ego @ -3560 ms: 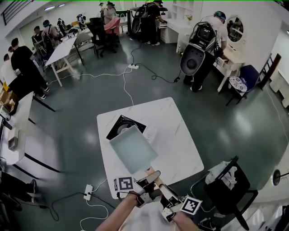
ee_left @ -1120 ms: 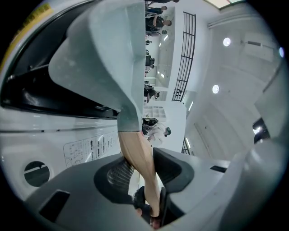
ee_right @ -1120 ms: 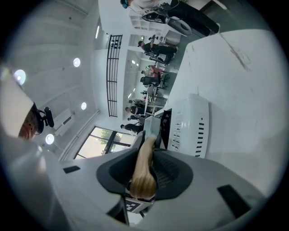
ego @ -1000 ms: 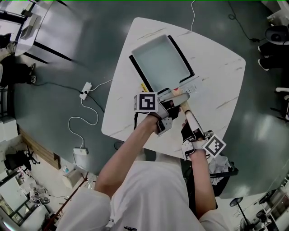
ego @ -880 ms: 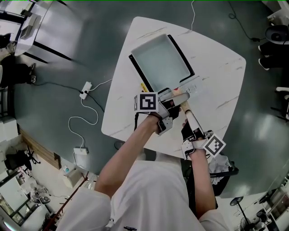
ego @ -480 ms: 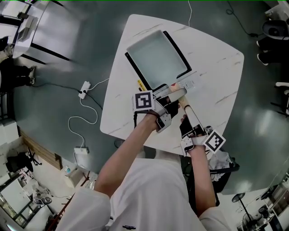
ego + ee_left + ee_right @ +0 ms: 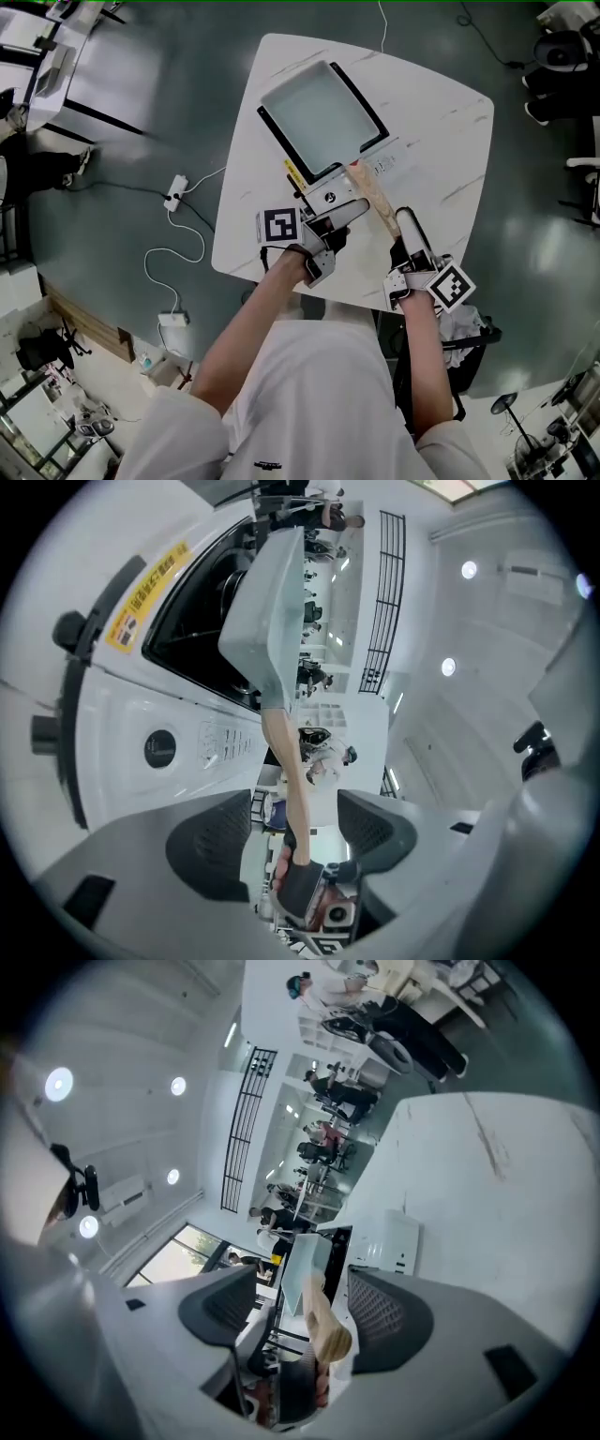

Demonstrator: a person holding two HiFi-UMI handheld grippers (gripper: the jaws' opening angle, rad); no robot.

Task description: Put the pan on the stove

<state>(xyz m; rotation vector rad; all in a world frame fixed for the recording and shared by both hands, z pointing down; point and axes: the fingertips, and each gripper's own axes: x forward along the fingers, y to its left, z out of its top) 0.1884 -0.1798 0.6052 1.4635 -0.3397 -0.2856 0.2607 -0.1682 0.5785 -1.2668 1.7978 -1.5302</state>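
Observation:
A square pale-green pan (image 7: 317, 111) sits on the black stove (image 7: 281, 155) on the white table (image 7: 441, 131). Its wooden handle (image 7: 373, 195) points toward me. My left gripper (image 7: 345, 201) is beside the handle's near part, jaws opening. In the left gripper view the handle (image 7: 289, 771) runs between the wide pads (image 7: 211, 841) without touching them, and the pan (image 7: 272, 602) lies beyond. My right gripper (image 7: 409, 225) is behind the handle's end, jaws opening. In the right gripper view the handle's tip (image 7: 326, 1327) is between the spread jaws, untouched.
The stove's white control strip (image 7: 178, 747) and yellow label (image 7: 150, 597) face me. A power strip (image 7: 174, 194) and cables lie on the floor left of the table. A dark chair with cloth (image 7: 469, 333) stands at the table's near right edge.
Both grippers have let go of the pan's handle, opened wide and drawn back toward me. The pan stays flat on the stove. The head view has shifted a little.

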